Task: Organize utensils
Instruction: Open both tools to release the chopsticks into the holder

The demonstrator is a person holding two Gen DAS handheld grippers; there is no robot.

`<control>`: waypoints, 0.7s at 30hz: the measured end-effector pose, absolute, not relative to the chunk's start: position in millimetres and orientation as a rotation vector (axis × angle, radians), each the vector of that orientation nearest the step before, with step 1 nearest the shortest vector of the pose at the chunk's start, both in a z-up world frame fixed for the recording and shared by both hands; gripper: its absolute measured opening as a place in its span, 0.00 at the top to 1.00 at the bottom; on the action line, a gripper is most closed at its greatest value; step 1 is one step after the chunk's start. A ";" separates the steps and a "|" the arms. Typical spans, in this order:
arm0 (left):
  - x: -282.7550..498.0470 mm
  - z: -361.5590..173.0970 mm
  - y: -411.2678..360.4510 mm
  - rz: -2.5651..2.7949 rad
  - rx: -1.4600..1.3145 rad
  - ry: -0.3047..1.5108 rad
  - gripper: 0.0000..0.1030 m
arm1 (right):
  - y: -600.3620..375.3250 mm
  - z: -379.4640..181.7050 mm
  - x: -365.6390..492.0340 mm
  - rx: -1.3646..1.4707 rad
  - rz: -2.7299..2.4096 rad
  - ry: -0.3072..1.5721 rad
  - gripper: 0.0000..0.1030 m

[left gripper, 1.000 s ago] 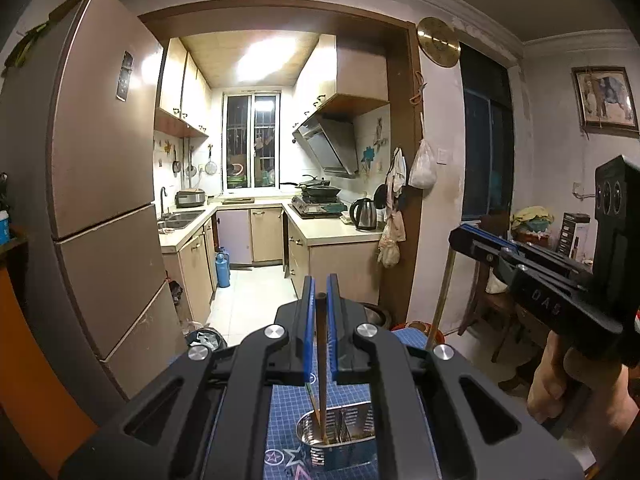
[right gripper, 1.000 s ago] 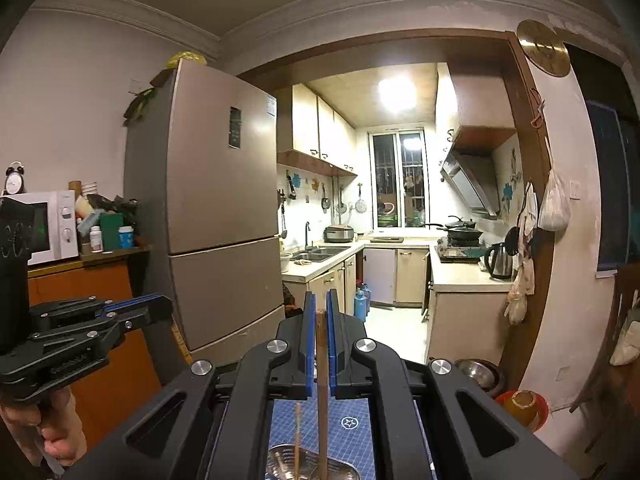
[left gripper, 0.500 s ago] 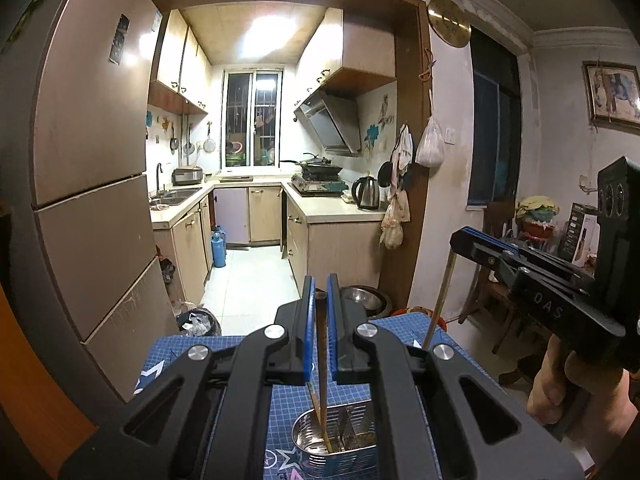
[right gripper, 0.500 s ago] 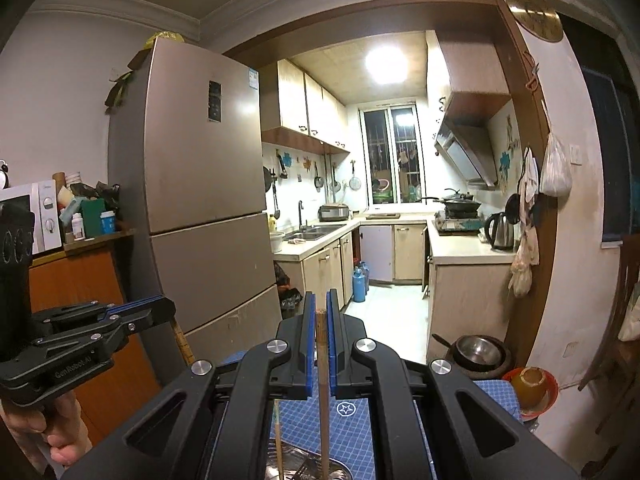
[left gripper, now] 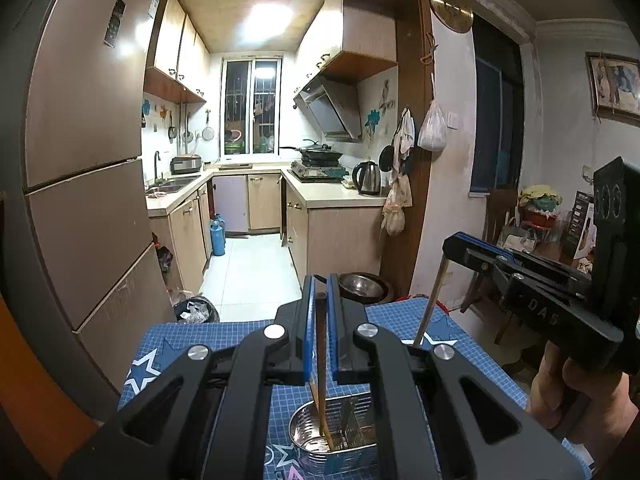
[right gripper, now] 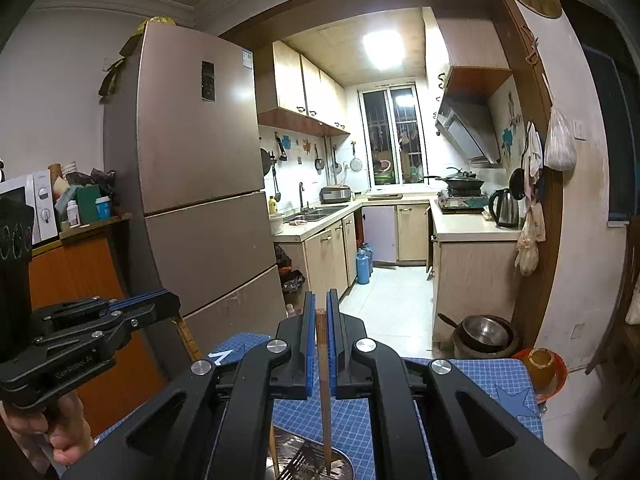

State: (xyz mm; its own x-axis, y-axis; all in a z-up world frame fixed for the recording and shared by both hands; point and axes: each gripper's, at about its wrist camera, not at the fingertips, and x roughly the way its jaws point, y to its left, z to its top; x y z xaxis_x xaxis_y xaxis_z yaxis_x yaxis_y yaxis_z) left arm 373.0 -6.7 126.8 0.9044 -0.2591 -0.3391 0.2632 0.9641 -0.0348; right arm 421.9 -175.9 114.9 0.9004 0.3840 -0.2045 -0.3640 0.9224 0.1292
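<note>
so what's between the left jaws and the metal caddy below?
Only the held chopstick spans it, its tip inside the metal caddy; seen in the left wrist view.

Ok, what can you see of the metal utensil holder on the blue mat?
The shiny perforated steel utensil holder stands upright on the blue grid-patterned mat, low in the left view. A perforated divider splits its inside. The brown wooden chopstick gripped by the left hand-held gripper reaches down into its left compartment. Its base is out of frame.

Both wrist views face the kitchen doorway, sharing the holder [left gripper: 334, 440] below.
</note>
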 end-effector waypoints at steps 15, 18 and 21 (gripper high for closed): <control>365.5 127.2 -6.6 -0.264 0.036 0.330 0.56 | -179.2 113.7 406.6 0.076 0.398 0.205 0.68; 359.5 131.5 -6.1 -0.261 0.038 0.321 0.54 | -179.9 117.7 396.7 0.070 0.398 0.194 0.68; 348.8 135.3 -4.6 -0.259 0.039 0.314 0.54 | -184.7 124.6 380.3 0.076 0.402 0.174 0.68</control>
